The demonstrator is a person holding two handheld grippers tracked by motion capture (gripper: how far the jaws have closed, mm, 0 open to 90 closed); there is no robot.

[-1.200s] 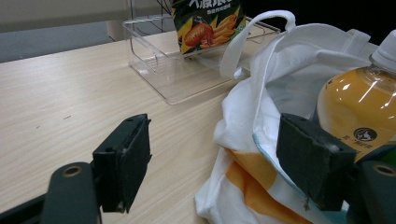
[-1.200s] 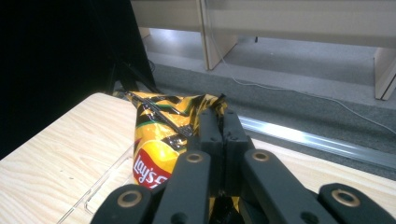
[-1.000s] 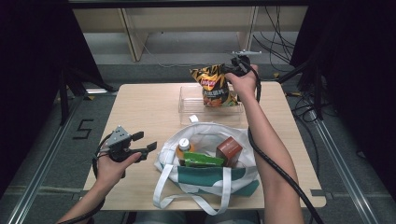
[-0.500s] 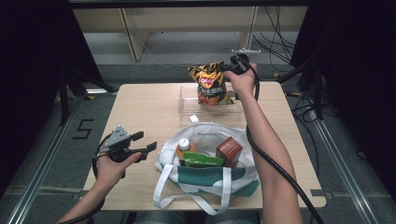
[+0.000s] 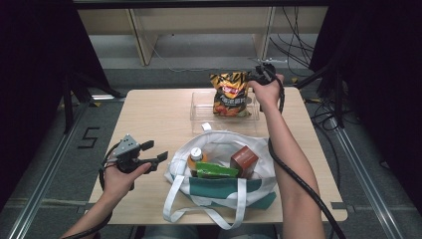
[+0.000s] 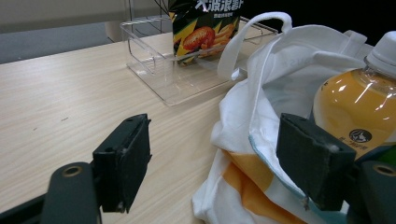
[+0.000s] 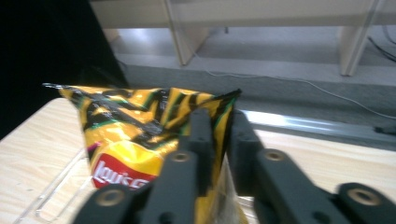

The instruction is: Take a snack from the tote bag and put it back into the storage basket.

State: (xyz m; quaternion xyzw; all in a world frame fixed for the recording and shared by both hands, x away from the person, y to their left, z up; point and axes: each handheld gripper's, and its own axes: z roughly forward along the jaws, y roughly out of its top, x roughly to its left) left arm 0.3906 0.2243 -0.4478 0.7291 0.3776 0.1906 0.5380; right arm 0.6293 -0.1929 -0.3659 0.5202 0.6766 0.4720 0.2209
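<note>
High view: right gripper (image 5: 255,77) is pinching the chip bag (image 5: 229,93) by its top corner, jaws just easing apart, bag standing in the clear tray (image 5: 199,112) at 12 o'clock; left gripper (image 5: 153,153) is idling wide open, empty, at 9 o'clock of the tote bag (image 5: 224,191)

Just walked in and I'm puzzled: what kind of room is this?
Probably a lab recording station, not a shop or kitchen: black curtains surround a small wooden table, cables trail over the floor, and groceries sit in a tote bag and a clear tray.

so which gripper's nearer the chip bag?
Right. The right gripper has the chip bag top corner between its jaws; the left gripper sits left of the tote bag.
</note>
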